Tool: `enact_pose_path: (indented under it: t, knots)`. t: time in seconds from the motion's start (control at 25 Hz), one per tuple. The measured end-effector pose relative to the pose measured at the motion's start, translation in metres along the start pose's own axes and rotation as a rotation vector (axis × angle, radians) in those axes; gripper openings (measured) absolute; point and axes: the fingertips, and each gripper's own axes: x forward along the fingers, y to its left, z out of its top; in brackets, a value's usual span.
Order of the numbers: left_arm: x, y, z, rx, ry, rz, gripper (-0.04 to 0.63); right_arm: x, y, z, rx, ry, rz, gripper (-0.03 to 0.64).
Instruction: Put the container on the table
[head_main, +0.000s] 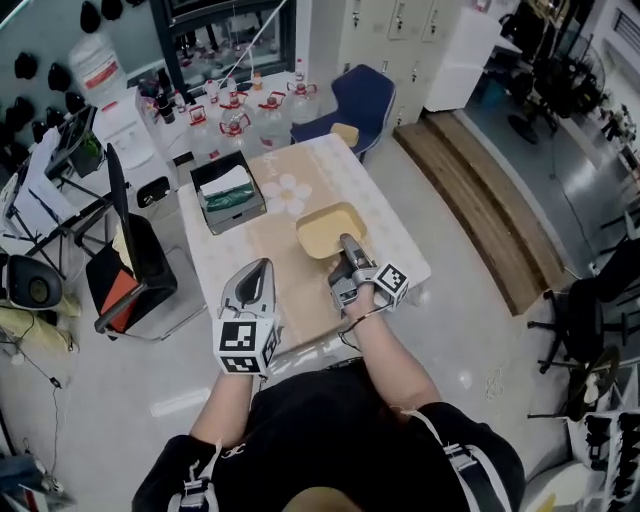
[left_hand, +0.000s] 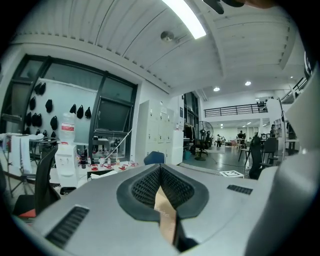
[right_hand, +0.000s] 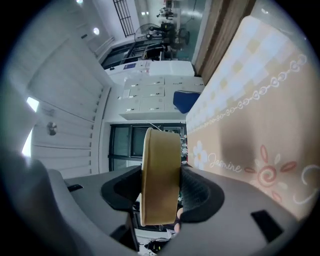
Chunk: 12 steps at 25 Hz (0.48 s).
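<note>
Right gripper view shows the right gripper (right_hand: 162, 192) clamped on the shallow tan plastic container (right_hand: 160, 160), its two dark ribbed pads pressing the container's wall from either side, with the wall seen edge-on between them. Beside it lies the table (right_hand: 250, 100), covered in a beige cloth with white flowers and pink swirls.

In the head view the container sits over the right part of that cloth, near the far right corner, open side up and apparently empty. Its near rim is in the gripper. I cannot tell from either view whether its base touches the cloth or hangs just above it.

The left gripper (head_main: 257, 275) hovers over the near edge of the table, well apart from the container. In the left gripper view its jaws are pressed together with nothing held, and they point out at the room rather than at the work.

A black rectangular tray holding white and green items (head_main: 228, 190) rests on the far left of the table, clear of the spot under the container.

As a judgement, the task is near its end: the container is already over a bare patch of cloth. What is left is to settle it flat if it is not down, let go of the wall, and draw the right gripper back without dragging or tipping it
</note>
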Motion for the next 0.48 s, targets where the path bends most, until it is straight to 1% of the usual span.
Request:
enact_pose_path:
  t: [0.28, 0.48]
  knots:
    - [0.013, 0.021, -0.011, -0.003, 0.028, 0.085, 0.012, 0.04, -0.075, 0.011, 0.0, 0.064, -0.129, 0.236]
    - [0.018, 0.025, -0.031, -0.008, 0.066, 0.15, 0.012, 0.054, -0.116, 0.017, 0.04, 0.099, -0.195, 0.238]
